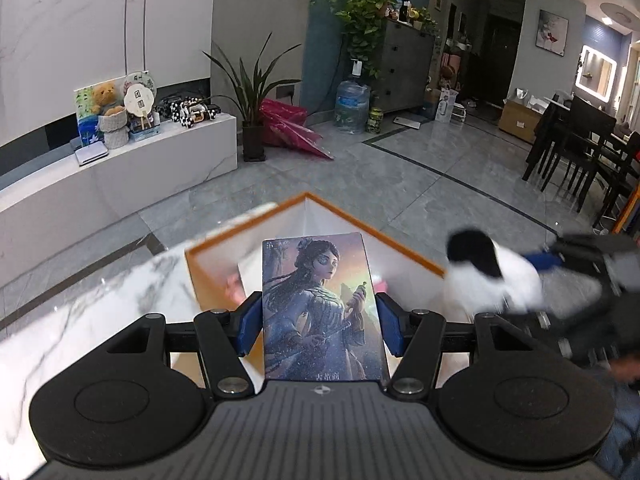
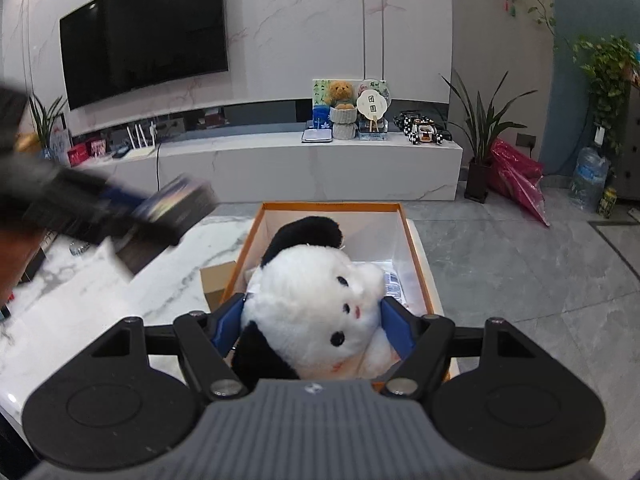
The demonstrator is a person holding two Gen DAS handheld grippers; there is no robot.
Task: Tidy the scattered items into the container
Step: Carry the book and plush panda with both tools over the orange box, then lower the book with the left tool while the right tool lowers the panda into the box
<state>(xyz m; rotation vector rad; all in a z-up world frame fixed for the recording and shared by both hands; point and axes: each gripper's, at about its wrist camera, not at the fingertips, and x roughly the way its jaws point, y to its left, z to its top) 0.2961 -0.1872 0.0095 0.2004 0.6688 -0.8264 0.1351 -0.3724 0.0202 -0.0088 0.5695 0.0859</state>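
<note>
My left gripper (image 1: 320,320) is shut on an illustrated card box (image 1: 324,312) showing a woman in blue, held upright over the near edge of the orange-rimmed white container (image 1: 400,246). My right gripper (image 2: 312,320) is shut on a black-and-white panda plush (image 2: 316,308), held above the same container (image 2: 414,240). In the left wrist view the panda (image 1: 492,276) and right gripper (image 1: 580,264) appear blurred at the right. In the right wrist view the left gripper (image 2: 120,208) with the card box (image 2: 180,200) is blurred at the left.
The container stands on a white marble table (image 2: 100,300). A small brown cardboard box (image 2: 218,282) lies beside its left wall. Some packets (image 2: 394,284) lie inside it. Beyond are grey floor tiles, a TV bench, plants and dark dining chairs (image 1: 580,148).
</note>
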